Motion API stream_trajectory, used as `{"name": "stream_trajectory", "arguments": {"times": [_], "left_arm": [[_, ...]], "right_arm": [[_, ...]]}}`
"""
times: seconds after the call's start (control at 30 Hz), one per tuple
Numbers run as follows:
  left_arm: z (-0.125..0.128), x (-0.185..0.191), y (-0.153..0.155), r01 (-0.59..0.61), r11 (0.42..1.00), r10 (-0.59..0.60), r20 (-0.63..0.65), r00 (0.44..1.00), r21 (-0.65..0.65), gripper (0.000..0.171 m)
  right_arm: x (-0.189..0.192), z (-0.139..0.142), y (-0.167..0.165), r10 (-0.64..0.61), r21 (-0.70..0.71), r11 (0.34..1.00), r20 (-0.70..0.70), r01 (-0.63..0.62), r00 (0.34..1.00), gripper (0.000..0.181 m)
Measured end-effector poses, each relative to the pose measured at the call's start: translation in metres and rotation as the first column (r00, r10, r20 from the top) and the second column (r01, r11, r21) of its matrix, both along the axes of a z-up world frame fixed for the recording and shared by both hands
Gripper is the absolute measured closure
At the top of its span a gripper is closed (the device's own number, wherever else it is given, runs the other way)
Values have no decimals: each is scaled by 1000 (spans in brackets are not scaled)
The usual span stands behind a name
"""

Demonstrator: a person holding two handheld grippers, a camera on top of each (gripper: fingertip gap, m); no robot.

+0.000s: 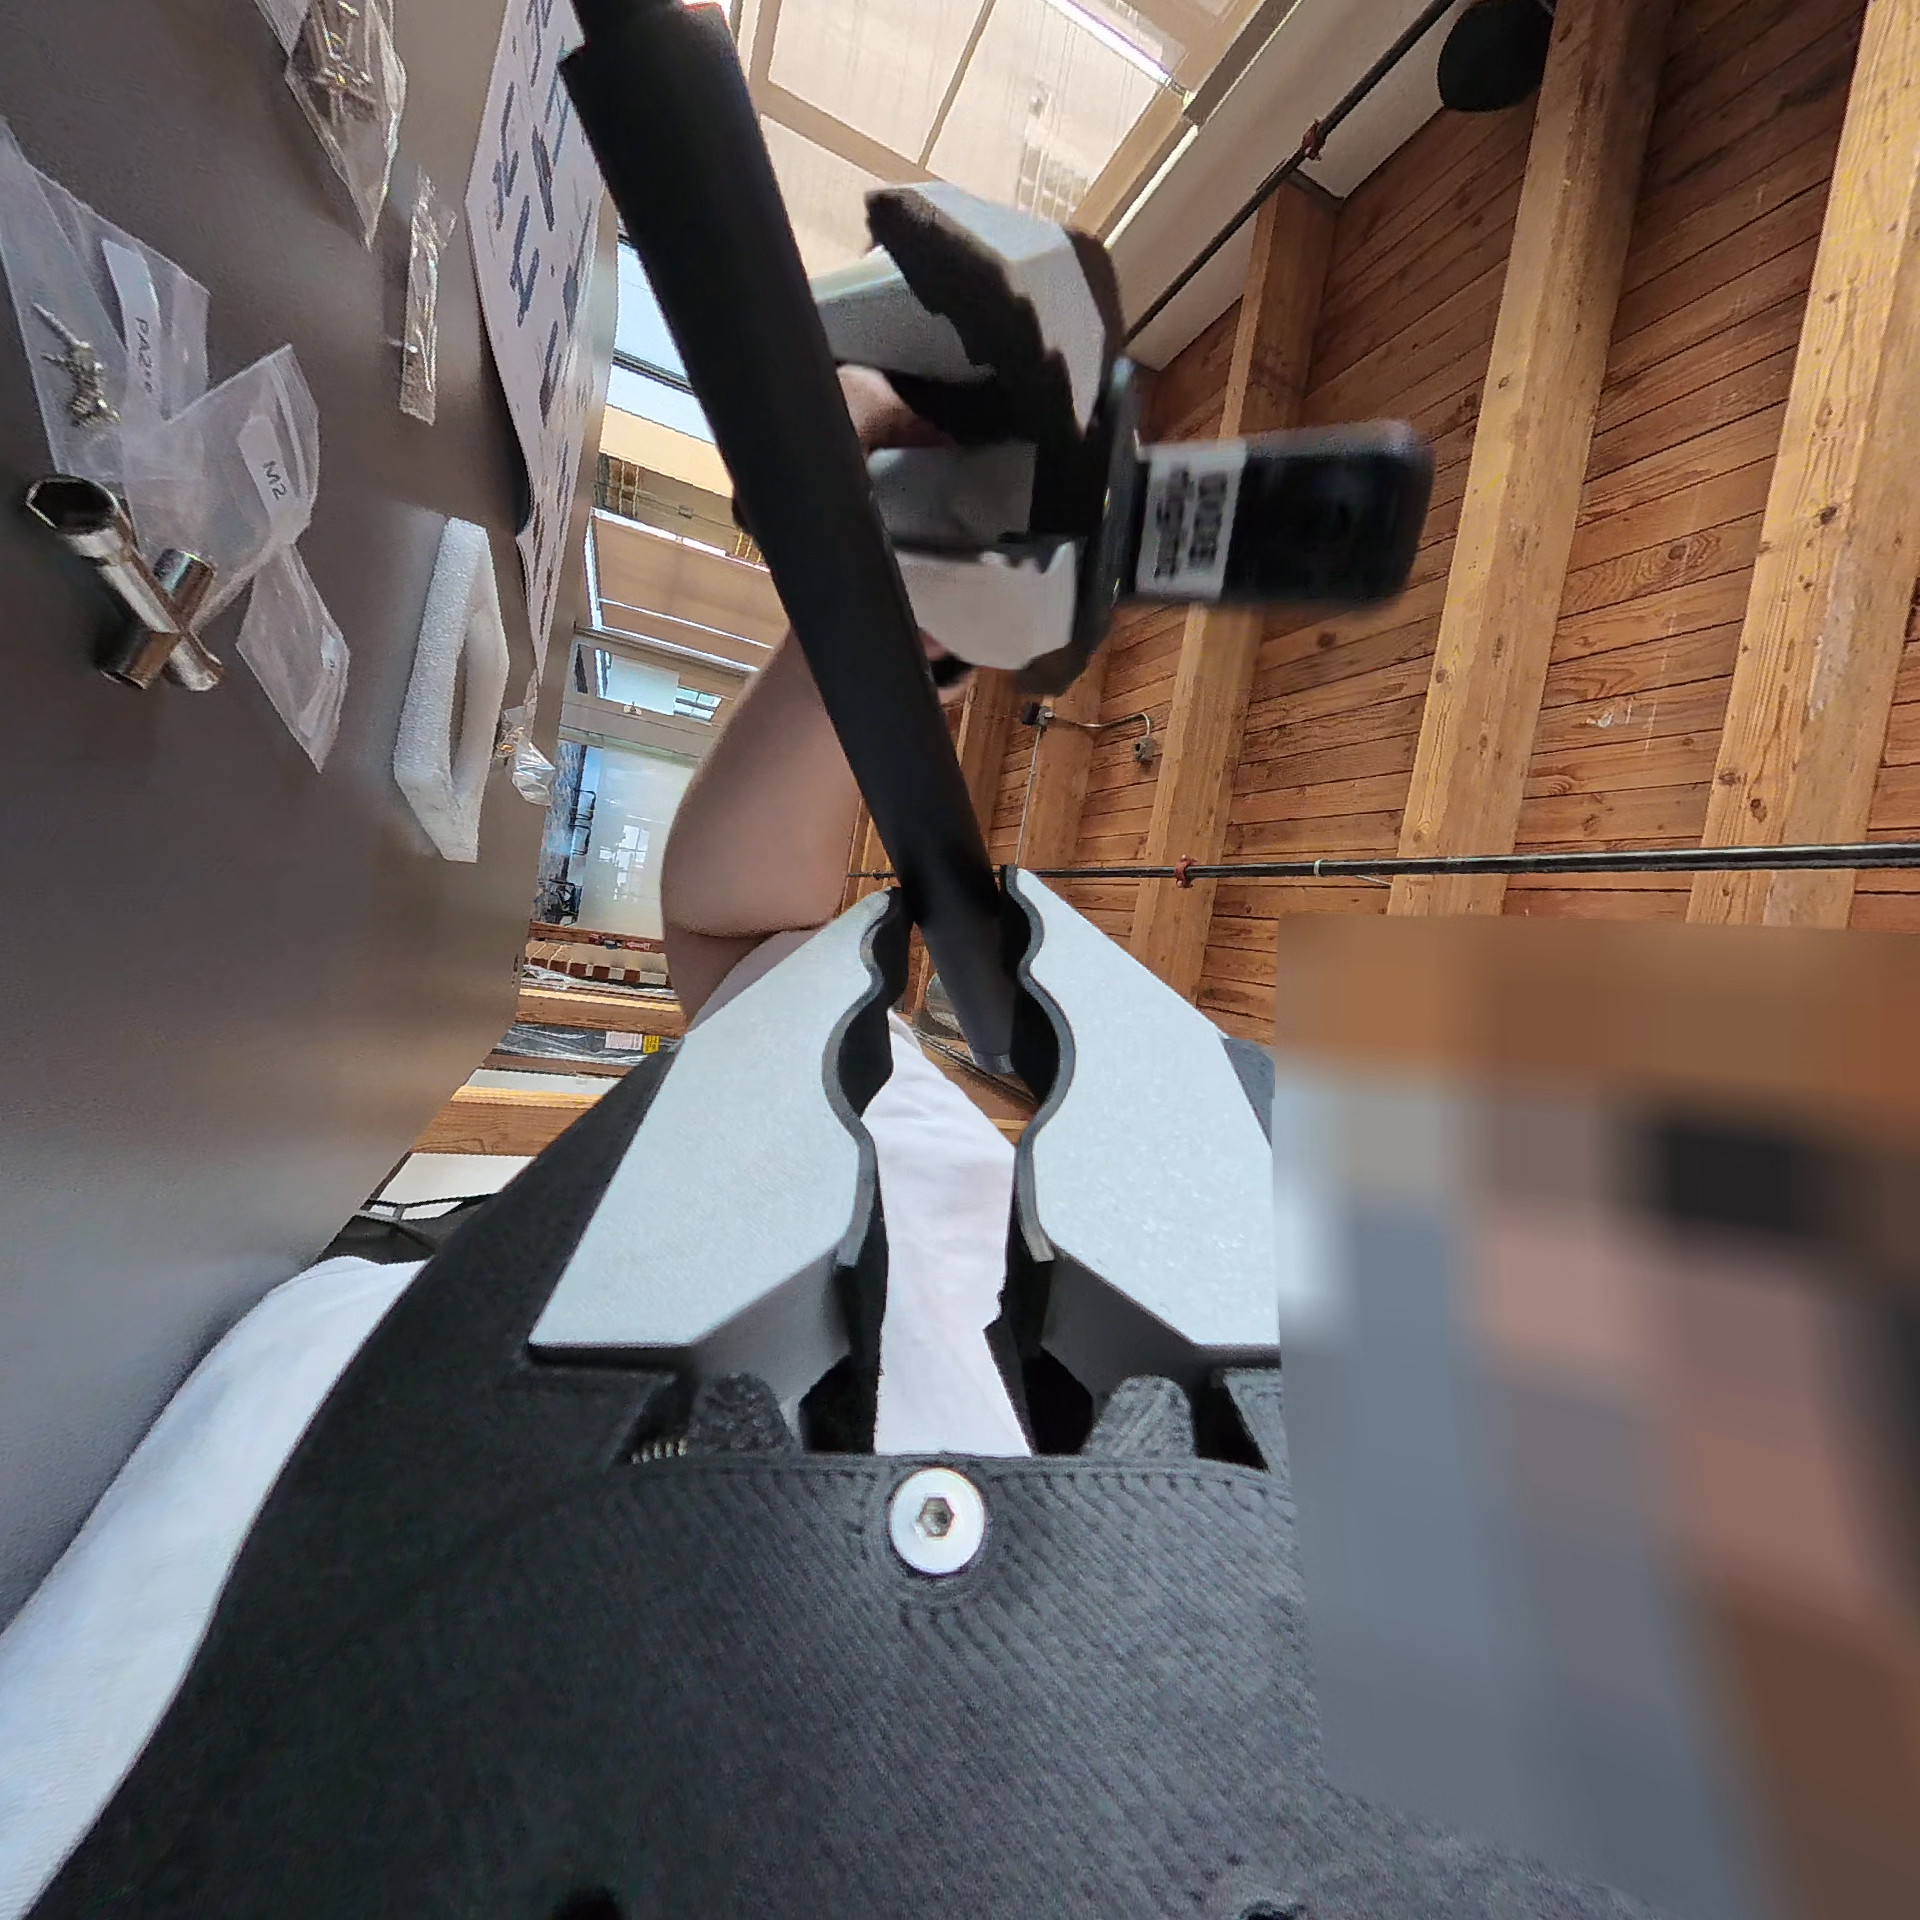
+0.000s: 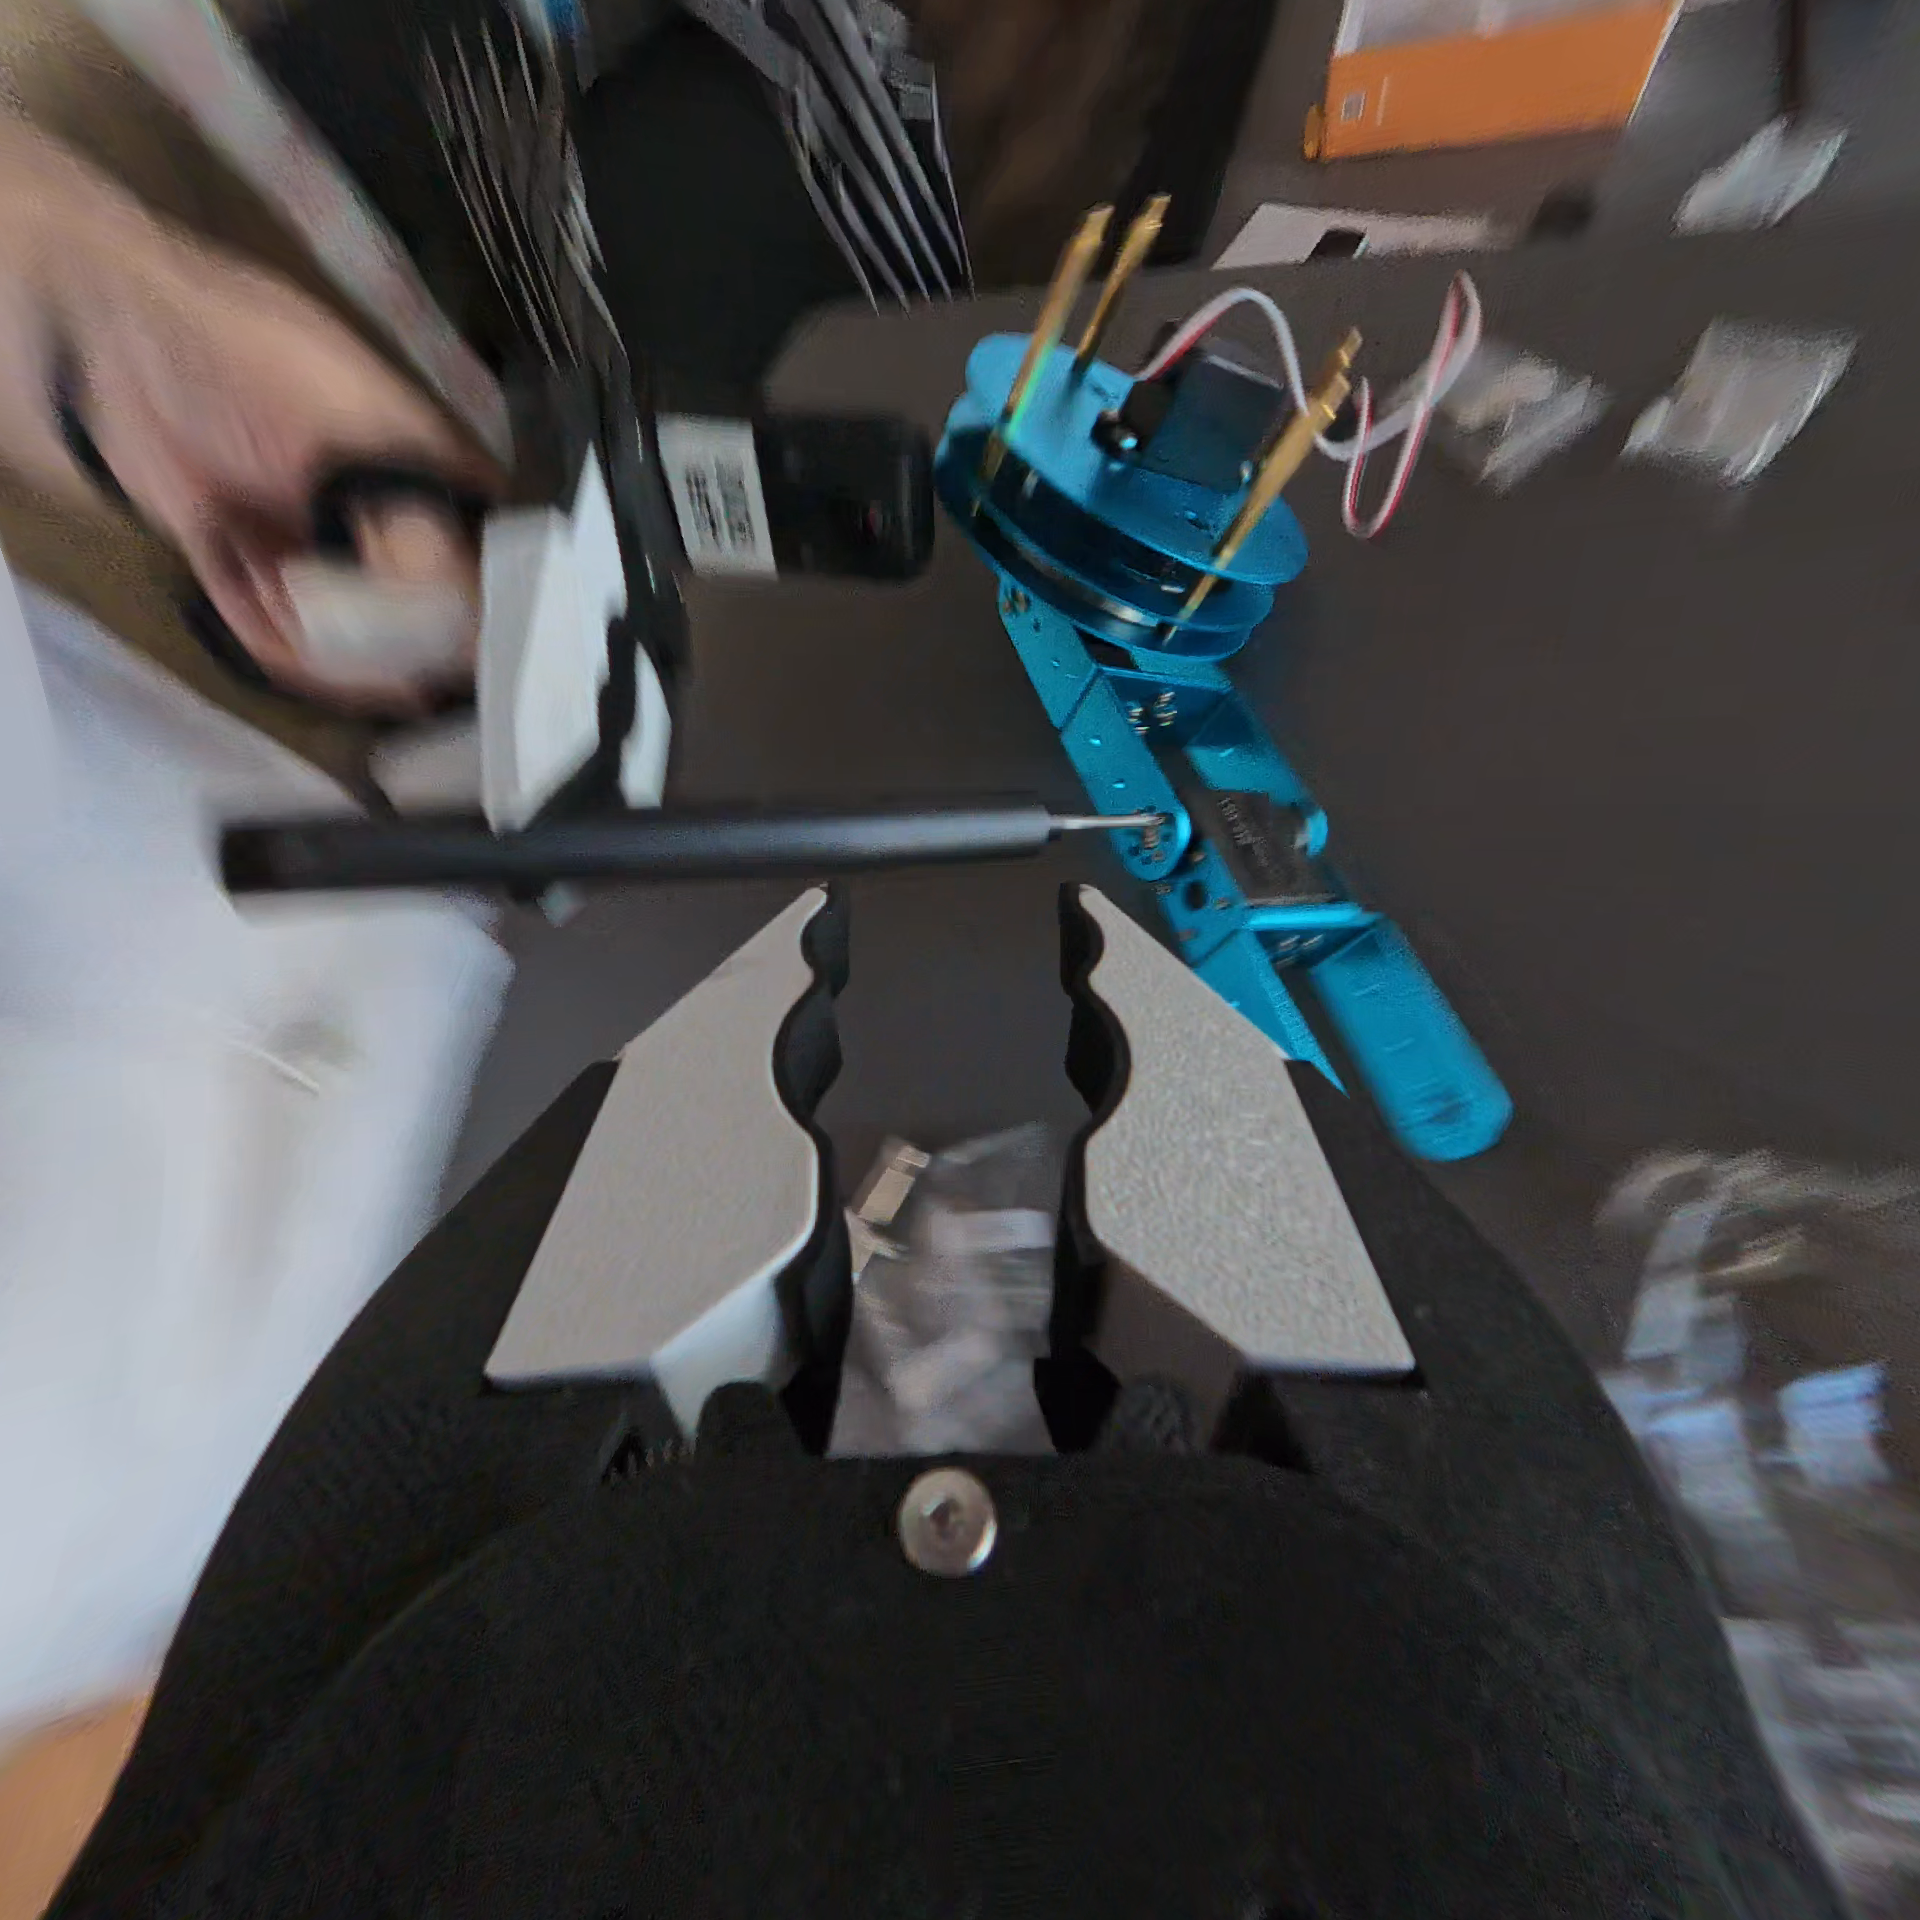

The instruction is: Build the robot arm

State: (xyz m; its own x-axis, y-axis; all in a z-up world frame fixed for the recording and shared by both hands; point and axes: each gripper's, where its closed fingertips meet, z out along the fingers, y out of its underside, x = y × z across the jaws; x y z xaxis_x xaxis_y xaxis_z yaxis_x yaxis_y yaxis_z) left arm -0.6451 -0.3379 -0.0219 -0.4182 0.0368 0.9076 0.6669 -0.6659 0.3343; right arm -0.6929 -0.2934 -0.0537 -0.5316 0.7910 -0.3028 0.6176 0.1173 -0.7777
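Observation:
My left gripper (image 1: 954, 899) is shut on a long black screwdriver (image 1: 790, 436), gripping it near its rear end. In the right wrist view the screwdriver (image 2: 644, 844) comes in from the left, held by the left gripper (image 2: 530, 831). Its thin tip touches a screw on a blue metal robot arm (image 2: 1153, 748) lying on the dark table. The arm has a round blue base with brass pins and red-white wires. My right gripper (image 2: 948, 914) is open and empty, just short of the screwdriver shaft and the blue arm. It also shows in the left wrist view (image 1: 935, 416), beside the shaft.
On the grey table (image 1: 208, 987) lie clear bags of screws (image 1: 73, 353), a metal cross wrench (image 1: 130, 592), a white foam piece (image 1: 452, 675) and a printed sheet (image 1: 540, 260). An orange box (image 2: 1475, 83) and more small bags (image 2: 1745, 405) lie behind the blue arm.

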Motion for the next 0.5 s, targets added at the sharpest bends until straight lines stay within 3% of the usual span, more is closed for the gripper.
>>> {"name": "stream_trajectory", "arguments": {"times": [0.03,0.1,0.17,0.23,0.27,0.37,0.43,0.5], "left_arm": [[-1,0,0,2,1000,-2,-3,1000,-2,155],[-1,1,0,5,1000,-5,-2,1000,-6,155],[-1,1,-1,8,1000,-8,-3,1000,-10,155],[-2,1,-1,11,1000,-11,-5,1000,-12,155],[-2,1,-1,12,1000,-12,-7,1000,-13,155],[-2,1,-1,12,1000,-12,-6,1000,-15,155],[-2,1,0,12,1000,-12,-8,1000,-16,155],[-2,0,0,12,1000,-12,-7,1000,-16,155]], "right_arm": [[-4,2,5,-100,-170,978,123,121,987,141],[-4,6,-1,-105,-424,870,342,253,934,136],[-3,0,-7,-86,-508,773,509,380,856,135],[-5,-2,-15,-64,-563,661,617,496,785,136],[-4,-5,-20,-45,-563,636,655,527,754,136],[-5,-13,-30,-39,-542,603,712,585,701,137],[-11,-11,-28,-31,-554,561,728,615,685,146],[-12,-16,-25,-40,-529,577,742,622,669,160]]}}
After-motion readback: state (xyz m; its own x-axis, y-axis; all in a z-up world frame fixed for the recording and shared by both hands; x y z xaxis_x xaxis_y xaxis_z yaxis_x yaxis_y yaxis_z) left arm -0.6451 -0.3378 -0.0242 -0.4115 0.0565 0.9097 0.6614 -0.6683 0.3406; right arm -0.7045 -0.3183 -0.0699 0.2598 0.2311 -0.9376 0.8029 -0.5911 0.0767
